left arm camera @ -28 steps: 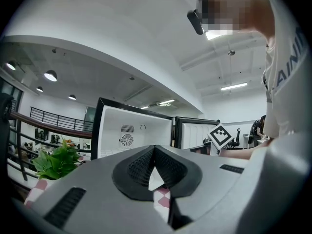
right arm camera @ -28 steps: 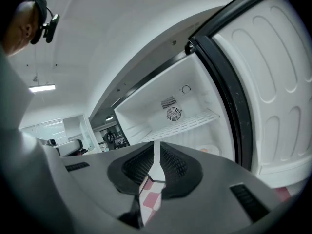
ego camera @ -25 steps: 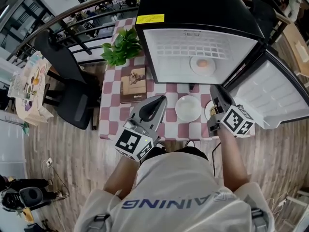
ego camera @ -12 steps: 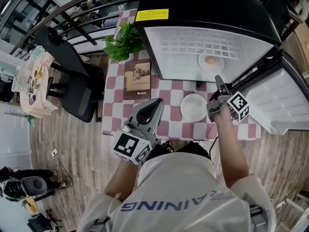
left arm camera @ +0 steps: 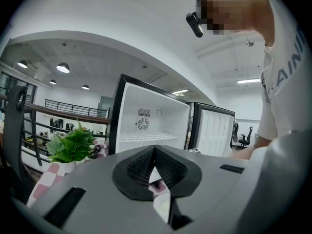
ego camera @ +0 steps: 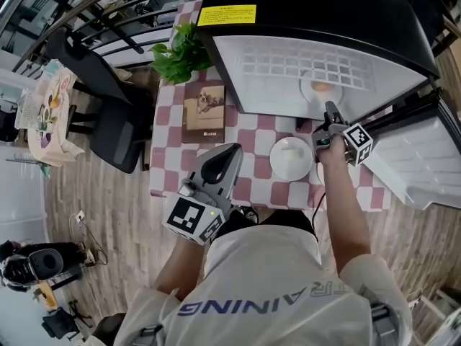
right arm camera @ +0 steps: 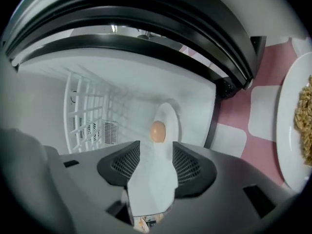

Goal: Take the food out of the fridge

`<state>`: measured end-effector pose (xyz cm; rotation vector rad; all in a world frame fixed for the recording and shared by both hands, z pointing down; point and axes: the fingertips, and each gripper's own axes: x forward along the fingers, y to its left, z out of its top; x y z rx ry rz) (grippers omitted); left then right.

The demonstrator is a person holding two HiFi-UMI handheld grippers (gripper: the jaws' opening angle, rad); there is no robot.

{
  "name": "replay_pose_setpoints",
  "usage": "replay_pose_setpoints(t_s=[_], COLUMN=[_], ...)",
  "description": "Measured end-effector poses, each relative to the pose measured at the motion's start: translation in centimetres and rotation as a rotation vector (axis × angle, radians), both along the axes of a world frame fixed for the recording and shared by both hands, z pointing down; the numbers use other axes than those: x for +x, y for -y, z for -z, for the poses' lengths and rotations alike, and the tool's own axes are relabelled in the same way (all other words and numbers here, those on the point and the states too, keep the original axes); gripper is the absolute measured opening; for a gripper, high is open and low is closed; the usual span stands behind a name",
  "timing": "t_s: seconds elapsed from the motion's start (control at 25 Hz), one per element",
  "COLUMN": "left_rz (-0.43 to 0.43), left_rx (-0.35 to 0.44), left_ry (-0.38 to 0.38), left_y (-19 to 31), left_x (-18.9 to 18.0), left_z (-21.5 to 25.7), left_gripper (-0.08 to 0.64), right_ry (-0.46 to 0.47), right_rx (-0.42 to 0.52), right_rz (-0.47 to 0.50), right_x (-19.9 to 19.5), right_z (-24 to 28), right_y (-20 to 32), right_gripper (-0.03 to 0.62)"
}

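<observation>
A black fridge (ego camera: 310,6) stands open on a pink checked table (ego camera: 167,139). Inside it a brown egg (right arm camera: 157,131) lies on a small white plate (right arm camera: 170,112), which also shows in the head view as the plate (ego camera: 320,89). My right gripper (ego camera: 331,114) points at the fridge mouth, just short of that plate. Its jaws have just been opening and stand open (right arm camera: 153,152) with nothing between them. My left gripper (ego camera: 232,152) hovers over the table's front edge, shut and empty (left arm camera: 154,149), facing the fridge (left arm camera: 151,121).
An empty white plate (ego camera: 292,157) sits in front of the fridge. A plate of brown food (right arm camera: 297,126) lies to the right of my right gripper. The fridge door (ego camera: 425,157) hangs open at right. A potted plant (ego camera: 176,60), a book (ego camera: 203,114) and a black chair (ego camera: 108,121) are at left.
My right gripper has rolled and moved from above the table's right edge toward the fridge opening. The left gripper has sunk a little.
</observation>
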<state>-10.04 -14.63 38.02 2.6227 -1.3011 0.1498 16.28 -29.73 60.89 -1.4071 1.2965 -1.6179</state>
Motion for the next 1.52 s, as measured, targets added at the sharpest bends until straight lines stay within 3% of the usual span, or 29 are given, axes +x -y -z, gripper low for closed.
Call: replay_pose_setpoints(t_s=[0.48, 0.64, 1.04, 1.28, 1.52], left_rz=[0.02, 0.011, 0.017, 0.014, -0.003], left_rx=[-0.038, -0.036, -0.047, -0.044, -0.042], left_ry=[0.008, 0.006, 0.014, 0.014, 0.01], left_y=[0.9, 1.1, 0.5, 0.1, -0.2], left_x=[-0.3, 0.0, -0.6, -0.8, -0.5], left_z=[-1.2, -0.9, -1.3, -1.3, -1.3], left_gripper=[0.008, 0.008, 0.008, 0.008, 0.008], right_ry=[0.037, 0.055, 0.141, 0.112, 0.1], right_rx=[-0.071, -0.089, -0.095, -0.05, -0.067], right_rz=[-0.017, -0.05, -0.148, -0.136, -0.111], right_x=[0.1, 0.2, 0.3, 0.3, 0.5], right_z=[-2.7, -3.1, -4.1, -2.7, -3.0], right_y=[1.6, 1.8, 1.4, 0.2, -3.0], right_gripper=[0.216, 0.185, 0.037, 0.032, 0.032])
